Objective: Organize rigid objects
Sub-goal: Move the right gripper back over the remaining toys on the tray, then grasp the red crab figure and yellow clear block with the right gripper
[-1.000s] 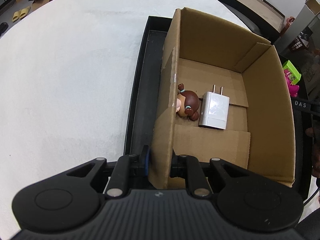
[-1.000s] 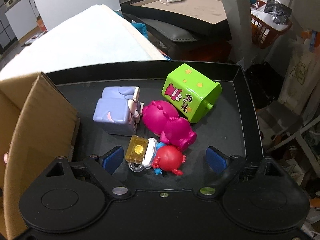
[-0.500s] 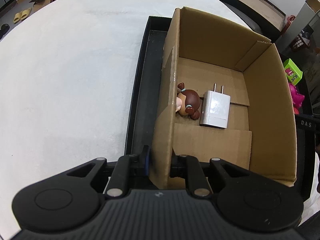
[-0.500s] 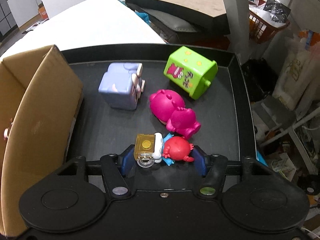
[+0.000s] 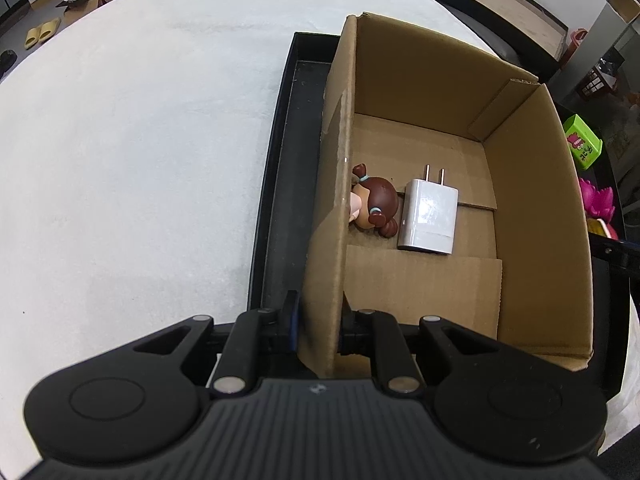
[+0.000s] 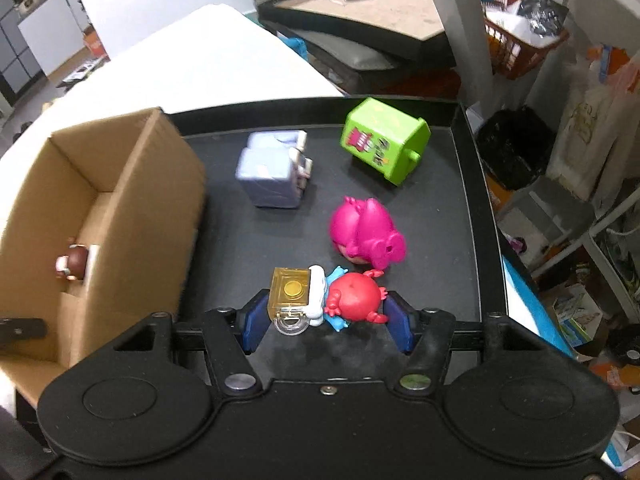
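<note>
My left gripper [image 5: 318,330] is shut on the near left wall of an open cardboard box [image 5: 532,208], which stands in a black tray [image 5: 276,184]. Inside lie a brown-haired doll [image 5: 374,206] and a white charger plug [image 5: 430,216]. My right gripper [image 6: 326,316] is shut on a red-and-yellow toy [image 6: 328,294] and holds it above the tray [image 6: 472,208]. The box [image 6: 132,200] shows at the left in the right wrist view.
On the tray lie a lilac block toy [image 6: 274,174], a green toy house [image 6: 384,146] and a pink figure [image 6: 366,234]. A white cloth surface [image 5: 132,152] spreads left of the tray. Shelves and clutter [image 6: 560,120] stand at the right.
My right gripper closed on the red-and-yellow toy and lifted it back from the other toys. My left gripper kept its hold on the box wall.
</note>
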Demonstrator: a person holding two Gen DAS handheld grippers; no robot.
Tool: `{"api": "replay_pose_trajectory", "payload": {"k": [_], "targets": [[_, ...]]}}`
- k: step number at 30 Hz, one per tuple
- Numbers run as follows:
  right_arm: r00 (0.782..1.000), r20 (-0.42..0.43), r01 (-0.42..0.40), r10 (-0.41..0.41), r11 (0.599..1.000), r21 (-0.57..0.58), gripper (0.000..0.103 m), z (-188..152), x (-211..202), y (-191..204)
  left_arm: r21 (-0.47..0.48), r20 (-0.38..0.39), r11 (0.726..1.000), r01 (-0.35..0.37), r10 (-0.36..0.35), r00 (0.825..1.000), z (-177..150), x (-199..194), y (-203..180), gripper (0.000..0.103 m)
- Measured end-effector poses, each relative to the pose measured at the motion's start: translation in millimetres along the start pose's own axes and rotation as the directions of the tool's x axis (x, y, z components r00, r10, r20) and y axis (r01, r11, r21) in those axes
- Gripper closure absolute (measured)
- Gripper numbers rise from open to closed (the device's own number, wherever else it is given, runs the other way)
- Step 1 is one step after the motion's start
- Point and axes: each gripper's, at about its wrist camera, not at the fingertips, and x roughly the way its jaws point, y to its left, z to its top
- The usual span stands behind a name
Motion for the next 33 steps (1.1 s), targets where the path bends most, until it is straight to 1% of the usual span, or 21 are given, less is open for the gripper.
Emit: {"api": "replay_pose_trajectory", "payload": {"k": [7, 17, 28, 33], "targets": [[0.999, 0.031, -0.016, 0.017, 1.0, -0.018, 0.044, 0.0, -20.3, 12.8, 0.001, 0.002, 1.0, 0.006, -0.006, 1.0, -0.7, 0.3, 0.9, 0.088], [0.997, 0.071, -0.028, 0.031, 0.999, -0.045, 0.044, 12.0, -34.5, 29.6, 0.002, 0.015, 1.0, 0.012, -0.012, 1.0, -2.6, -1.5, 1.1, 0.088], [0.992, 0.116, -0.044, 0.054, 0.995, -0.09, 0.044, 31.9, -50.0, 53.0, 0.008, 0.002, 0.999, 0.044, -0.044, 0.999, -2.4, -3.9, 1.7, 0.087], [0.989, 0.131, -0.054, 0.069, 0.992, -0.114, 0.044, 40.9, -54.0, 68.2, 0.005, 0.031, 0.998, 0.069, -0.069, 0.997, 2.5, -14.0, 5.0, 0.087]]}}
